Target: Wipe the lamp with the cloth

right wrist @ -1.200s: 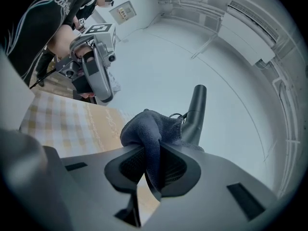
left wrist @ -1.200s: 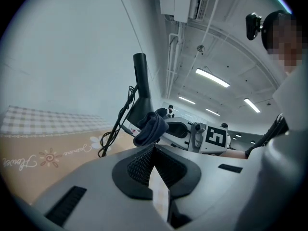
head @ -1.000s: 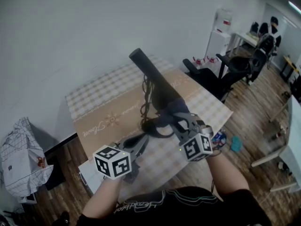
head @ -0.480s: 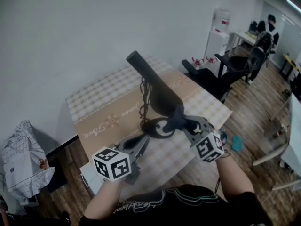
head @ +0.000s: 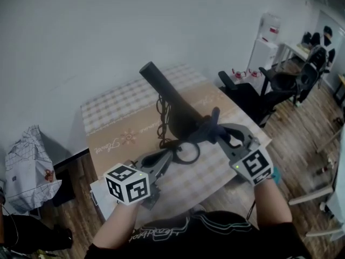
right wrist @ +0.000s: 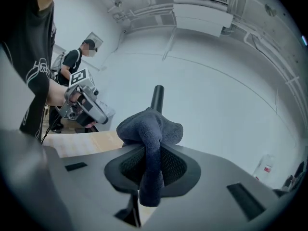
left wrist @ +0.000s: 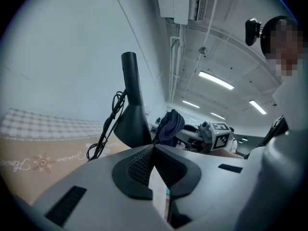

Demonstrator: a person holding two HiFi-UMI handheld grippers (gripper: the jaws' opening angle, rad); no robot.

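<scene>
Lamp (head: 171, 97): black, standing on the checked table (head: 116, 104). Its long axis is upright, with the slim stem at the top flaring to a wide base. In the head view the tip leans up-left, away from the person.
Cord (head: 161, 117): hangs beside the stem.
Cloth (right wrist: 150, 134): dark blue, bunched, just beside the lamp's flare; contact cannot be told.
Right gripper (head: 211, 129): jaws clamped on the cloth.
Left gripper (head: 166, 158): jaws closed together, nothing between them, near the base.

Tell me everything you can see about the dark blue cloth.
The dark blue cloth looks soft, with a looped, towel-like weave. It is bunched and clamped between the jaws of the right gripper: a wad bulges past the tips and a tail hangs below. It is held up beside the black lamp, near its cone; whether they touch is unclear.
</scene>
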